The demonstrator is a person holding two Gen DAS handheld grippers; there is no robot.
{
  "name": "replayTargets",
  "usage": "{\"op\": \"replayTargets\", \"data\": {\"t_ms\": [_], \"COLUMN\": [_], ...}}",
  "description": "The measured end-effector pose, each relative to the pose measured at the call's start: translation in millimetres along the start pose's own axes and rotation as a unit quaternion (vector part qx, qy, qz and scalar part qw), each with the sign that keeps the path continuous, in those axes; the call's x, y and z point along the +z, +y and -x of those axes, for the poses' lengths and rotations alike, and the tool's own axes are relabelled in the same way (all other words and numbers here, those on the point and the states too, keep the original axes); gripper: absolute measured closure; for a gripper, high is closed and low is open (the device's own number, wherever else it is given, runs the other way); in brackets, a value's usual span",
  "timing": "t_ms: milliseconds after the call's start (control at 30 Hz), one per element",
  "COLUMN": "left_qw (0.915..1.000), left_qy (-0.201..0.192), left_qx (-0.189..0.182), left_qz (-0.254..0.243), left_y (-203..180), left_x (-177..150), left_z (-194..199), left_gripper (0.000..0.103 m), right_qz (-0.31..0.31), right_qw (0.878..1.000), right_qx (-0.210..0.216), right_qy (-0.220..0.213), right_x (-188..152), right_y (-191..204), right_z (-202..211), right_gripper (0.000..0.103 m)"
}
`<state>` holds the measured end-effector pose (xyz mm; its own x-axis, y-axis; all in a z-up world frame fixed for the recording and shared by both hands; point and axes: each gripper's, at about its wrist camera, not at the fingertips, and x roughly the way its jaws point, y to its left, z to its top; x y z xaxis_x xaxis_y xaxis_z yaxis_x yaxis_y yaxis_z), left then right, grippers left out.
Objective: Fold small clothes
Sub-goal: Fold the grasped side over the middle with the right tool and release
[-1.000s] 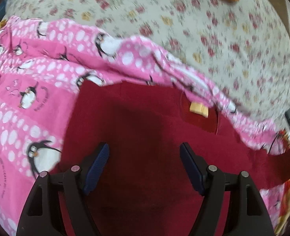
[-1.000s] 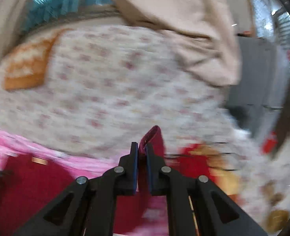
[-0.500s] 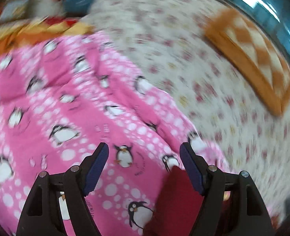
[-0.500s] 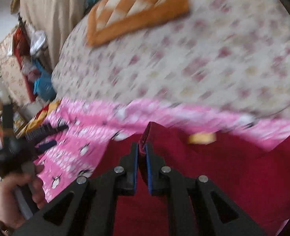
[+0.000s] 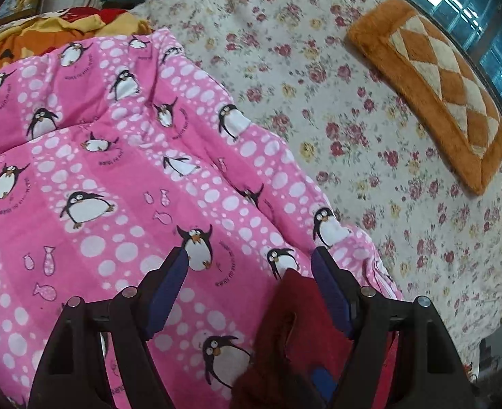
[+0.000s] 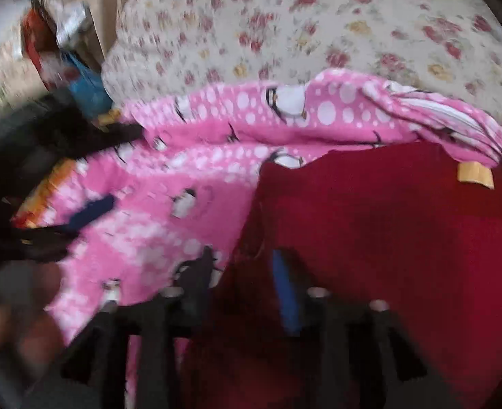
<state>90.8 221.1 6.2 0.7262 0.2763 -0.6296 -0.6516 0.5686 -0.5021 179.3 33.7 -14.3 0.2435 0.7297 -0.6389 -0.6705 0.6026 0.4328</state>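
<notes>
The right gripper (image 6: pixel 244 289), which 0.5 s ago pinched a raised edge of the red garment (image 6: pixel 387 238) between closed fingers, now shows its 2 fingers apart with nothing between them, though this view is badly smeared by motion; the likely reading is that the carried edge has been let go and 1 fold has been laid down. The garment lies spread on the pink penguin blanket (image 5: pixel 114 187), its yellow neck label (image 6: pixel 475 175) near the far edge, and most of its cloth sits to the right of the open fingers. The left gripper (image 5: pixel 251 293), which 1 s ago hovered over the middle of the red cloth, now hangs over the blanket with its fingers wide apart and empty, and only a lifted corner of the garment (image 5: pixel 298 323) shows just beside its right finger. The garment's left edge runs diagonally down toward the right gripper, and its far edge lies close to the rumpled rim of the blanket. Beyond that rim the floral bedsheet (image 5: pixel 353 119) offers open room, with the orange mat (image 5: pixel 431 95) well apart at the back, while an orange and yellow cover (image 5: pixel 46 37) crowds the far left side, so the next fold seems best worked inward over the blanket
</notes>
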Motion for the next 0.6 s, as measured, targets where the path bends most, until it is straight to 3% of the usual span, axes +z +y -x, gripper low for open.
{"op": "replayTargets", "data": {"t_ms": [100,133,200,300,367,400,433,467,500,533,600], "left_qw": [0.9995,0.9982,0.9929,0.9756,0.9634,0.9580,0.9547,0.9520,0.9501,0.9476,0.9458], "left_qy": [0.007,0.015,0.033,0.072,0.108,0.120,0.122,0.115,0.108,0.102,0.126], "left_qx": [-0.009,-0.014,-0.027,-0.055,-0.067,-0.071,-0.066,-0.048,-0.028,-0.001,0.026], "left_qz": [-0.031,-0.056,-0.111,-0.200,-0.236,-0.251,-0.263,-0.279,-0.291,-0.303,-0.298], "left_y": [-13.8,-23.7,-46.2,-82.3,-97.9,-102.3,-105.3,-108.1,-108.7,-107.4,-97.0], "left_x": [-6.5,-11.5,-27.1,-64.8,-92.3,-103.0,-110.0,-116.4,-120.6,-124.5,-131.2], "left_z": [-2.5,-5.4,-11.3,-19.0,-23.4,-24.4,-24.2,-23.9,-24.1,-27.5,-43.4], "left_gripper": [0.050,0.050,0.050,0.050,0.051,0.054,0.065,0.071,0.079,0.079,0.079], "right_qz": [0.016,0.020,0.025,0.023,0.005,-0.013,-0.035,-0.058,-0.066,-0.061,-0.047], "right_qw": [1.000,0.999,0.992,0.973,0.961,0.958,0.958,0.959,0.961,0.969,0.971], "right_qx": [-0.014,-0.033,-0.111,-0.210,-0.244,-0.253,-0.254,-0.248,-0.238,-0.214,-0.227], "right_qy": [-0.017,-0.026,-0.047,-0.098,-0.130,-0.135,-0.130,-0.124,-0.123,-0.107,-0.057], "right_x": [-16.4,-24.6,-38.4,-53.9,-58.5,-58.3,-56.3,-54.1,-53.2,-49.3,-44.2], "right_y": [-11.1,-21.2,-45.7,-84.3,-112.4,-129.3,-145.6,-159.4,-167.2,-173.2,-180.7], "right_z": [49.8,71.6,113.6,173.1,205.5,217.2,222.6,224.3,224.6,217.6,192.3], "right_gripper": [0.052,0.052,0.052,0.053,0.054,0.061,0.072,0.099,0.102,0.102,0.103]}}
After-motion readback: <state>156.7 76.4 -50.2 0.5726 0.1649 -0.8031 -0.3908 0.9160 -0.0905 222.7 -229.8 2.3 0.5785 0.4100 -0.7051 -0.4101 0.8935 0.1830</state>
